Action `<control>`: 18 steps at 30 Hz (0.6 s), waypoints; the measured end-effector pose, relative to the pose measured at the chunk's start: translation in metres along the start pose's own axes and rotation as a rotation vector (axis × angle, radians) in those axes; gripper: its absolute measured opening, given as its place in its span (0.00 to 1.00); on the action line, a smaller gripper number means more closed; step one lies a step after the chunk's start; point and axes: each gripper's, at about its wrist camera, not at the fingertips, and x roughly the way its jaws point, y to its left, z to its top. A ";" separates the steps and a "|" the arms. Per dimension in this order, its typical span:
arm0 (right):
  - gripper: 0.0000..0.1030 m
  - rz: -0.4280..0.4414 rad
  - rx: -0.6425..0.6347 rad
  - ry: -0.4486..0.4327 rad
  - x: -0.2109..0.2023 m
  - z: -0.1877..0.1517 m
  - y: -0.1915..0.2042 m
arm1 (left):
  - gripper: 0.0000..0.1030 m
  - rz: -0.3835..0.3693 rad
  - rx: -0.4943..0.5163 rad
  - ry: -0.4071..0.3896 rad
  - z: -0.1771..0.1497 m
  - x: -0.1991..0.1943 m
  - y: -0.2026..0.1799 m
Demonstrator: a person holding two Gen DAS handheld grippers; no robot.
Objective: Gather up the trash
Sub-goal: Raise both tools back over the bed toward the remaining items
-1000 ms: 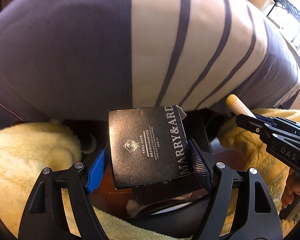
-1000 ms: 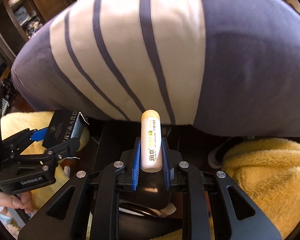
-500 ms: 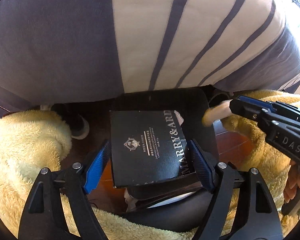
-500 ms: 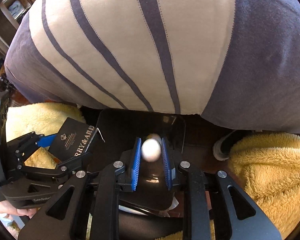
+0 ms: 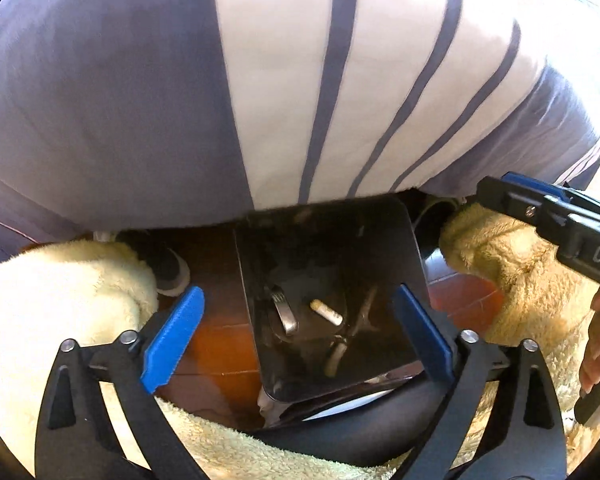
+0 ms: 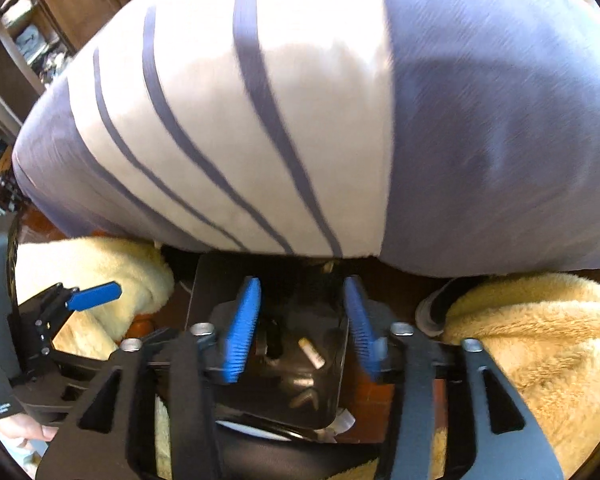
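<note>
Both claws hang over a dark bin on the reddish wooden floor. The left claw has just opened wide, the right claw partway, both empty. A pale tube lies in the bin; striped bedding looms behind, a wooden shelf beyond.

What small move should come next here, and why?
Probably lift both grippers up and away from the black bin. The left gripper and right gripper have just been opening, with nothing between their jaws, and the small cream tube lies inside the bin. Whether the black box landed there too I cannot tell. With both grippers empty, more trash would be next.
</note>
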 end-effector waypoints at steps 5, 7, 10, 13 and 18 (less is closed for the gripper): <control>0.75 -0.064 0.005 -0.156 -0.043 0.008 -0.001 | 0.90 0.032 0.011 -0.111 0.008 -0.031 0.002; 0.79 -0.088 -0.002 -0.206 -0.058 0.011 -0.001 | 0.90 0.037 0.016 -0.156 0.011 -0.046 0.002; 0.81 -0.112 -0.047 -0.280 -0.079 0.013 0.004 | 0.90 0.060 0.028 -0.221 0.018 -0.069 0.001; 0.83 -0.116 -0.053 -0.314 -0.094 0.019 0.005 | 0.90 0.074 0.046 -0.281 0.026 -0.085 0.001; 0.86 -0.112 -0.054 -0.371 -0.113 0.036 0.000 | 0.90 0.101 0.067 -0.364 0.043 -0.112 -0.003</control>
